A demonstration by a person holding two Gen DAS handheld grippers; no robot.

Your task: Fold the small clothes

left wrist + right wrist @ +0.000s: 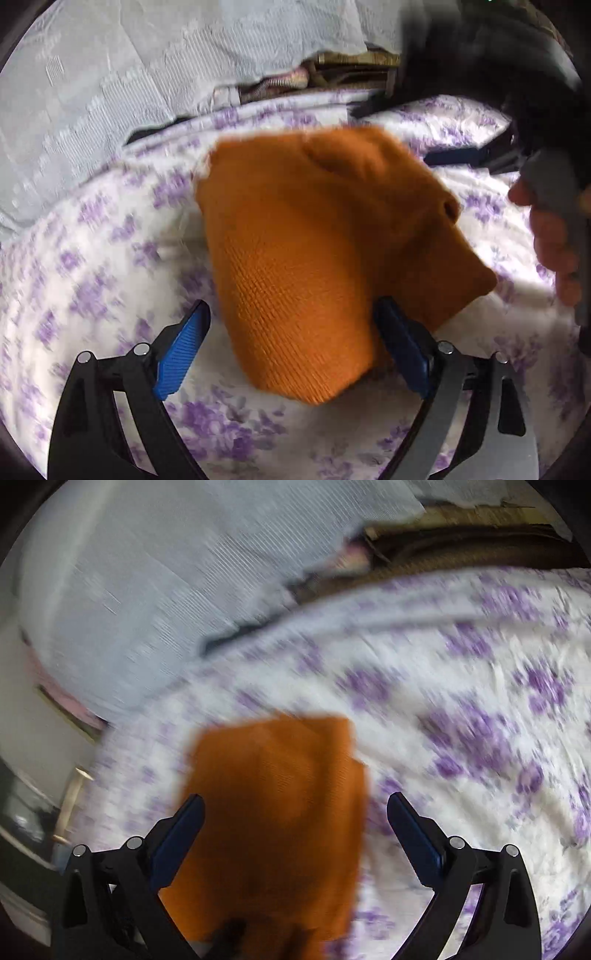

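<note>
An orange knitted garment point(314, 251), folded into a compact bundle, lay on the bed, on a white bedsheet with purple flowers point(92, 266). The left hand-held gripper point(291, 332) had its jaws spread wide, one blue pad on either side of the garment's near end, neither visibly pressing on it. The right hand-held gripper point(295, 823) likewise stood wide apart over the garment's near part, its pads clear of the cloth. The person's right hand point(550, 243) appeared at the left view's right edge. A pale textured cloth point(129, 85) lay beyond the sheet's far edge.
</note>
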